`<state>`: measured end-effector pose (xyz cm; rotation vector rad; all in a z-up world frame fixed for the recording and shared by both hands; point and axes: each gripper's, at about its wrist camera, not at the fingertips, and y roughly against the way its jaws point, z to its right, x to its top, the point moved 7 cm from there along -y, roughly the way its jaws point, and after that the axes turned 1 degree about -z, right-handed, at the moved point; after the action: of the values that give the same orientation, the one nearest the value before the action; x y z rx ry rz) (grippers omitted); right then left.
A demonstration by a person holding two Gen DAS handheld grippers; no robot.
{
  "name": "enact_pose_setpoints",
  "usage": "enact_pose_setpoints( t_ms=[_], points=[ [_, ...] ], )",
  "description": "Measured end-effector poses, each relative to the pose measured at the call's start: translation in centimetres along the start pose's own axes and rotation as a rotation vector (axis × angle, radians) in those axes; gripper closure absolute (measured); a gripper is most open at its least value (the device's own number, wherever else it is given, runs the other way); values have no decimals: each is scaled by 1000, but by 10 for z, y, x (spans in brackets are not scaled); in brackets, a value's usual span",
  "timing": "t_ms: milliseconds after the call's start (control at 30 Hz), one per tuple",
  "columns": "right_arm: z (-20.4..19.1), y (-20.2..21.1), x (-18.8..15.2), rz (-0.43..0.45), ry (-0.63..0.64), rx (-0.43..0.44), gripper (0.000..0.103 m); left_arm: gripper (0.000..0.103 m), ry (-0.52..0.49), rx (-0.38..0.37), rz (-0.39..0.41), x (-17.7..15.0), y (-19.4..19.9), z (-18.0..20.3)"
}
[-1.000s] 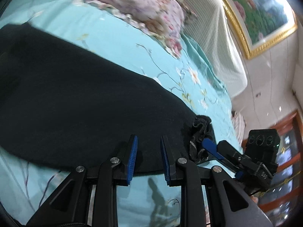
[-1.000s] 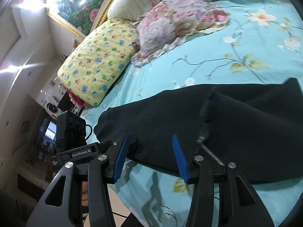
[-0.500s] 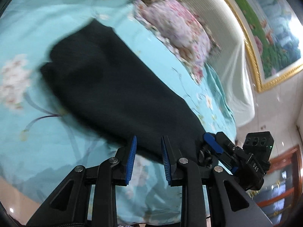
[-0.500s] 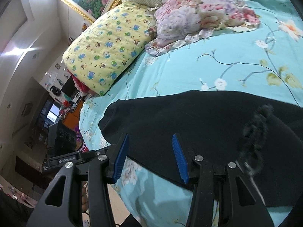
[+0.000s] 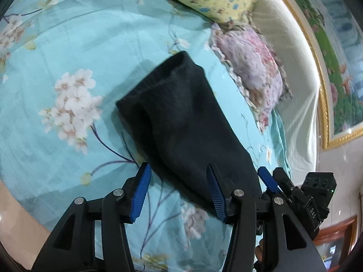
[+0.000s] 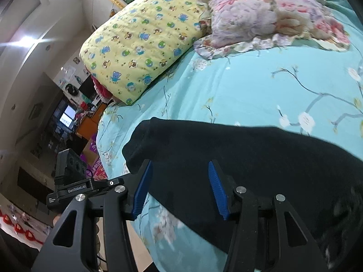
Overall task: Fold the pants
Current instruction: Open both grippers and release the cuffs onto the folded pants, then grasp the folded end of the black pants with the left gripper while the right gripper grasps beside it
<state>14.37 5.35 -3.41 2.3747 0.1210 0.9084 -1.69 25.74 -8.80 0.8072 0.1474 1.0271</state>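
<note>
Spread across a turquoise floral bed [image 5: 56,34], black pants [image 5: 181,122] lie folded into a long band, reaching from the near edge toward the far pillows. Nearest left, the left gripper [image 5: 179,192] hovers over the band's near end; its jaws have just been opening and hold nothing. Just to its right, the right gripper [image 6: 180,188] also stands open and empty above the dark cloth. Likely soft, light and limp, the fabric would sag and slide, so pinching both layers at a corner or folded edge seems safest. Only the left view shows the band's far end; only the right view shows the yellow pillow [image 6: 140,43] whole and the room beyond.
</note>
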Motion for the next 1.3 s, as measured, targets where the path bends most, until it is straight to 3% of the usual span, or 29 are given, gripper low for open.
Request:
enact_pose_setpoints(
  t_ms=[300, 633, 933, 1200, 1233, 1300],
  points=[
    [-4, -28, 28, -54, 66, -12, 50, 49, 47, 16, 13, 13, -14, -7],
    [-23, -83, 47, -169, 228, -7, 50, 49, 66, 26, 34, 24, -24, -10],
    [-46, -139, 59, -292, 420, -9, 50, 60, 64, 37, 45, 28, -28, -15],
    [-56, -177, 55, -429, 509, 8, 51, 66, 54, 51, 52, 31, -31, -15],
    [-56, -179, 53, -433, 520, 7, 52, 67, 50, 54, 53, 32, -31, -15],
    [-54, -182, 51, -437, 504, 13, 67, 73, 35, 72, 60, 33, -33, -13]
  ],
)
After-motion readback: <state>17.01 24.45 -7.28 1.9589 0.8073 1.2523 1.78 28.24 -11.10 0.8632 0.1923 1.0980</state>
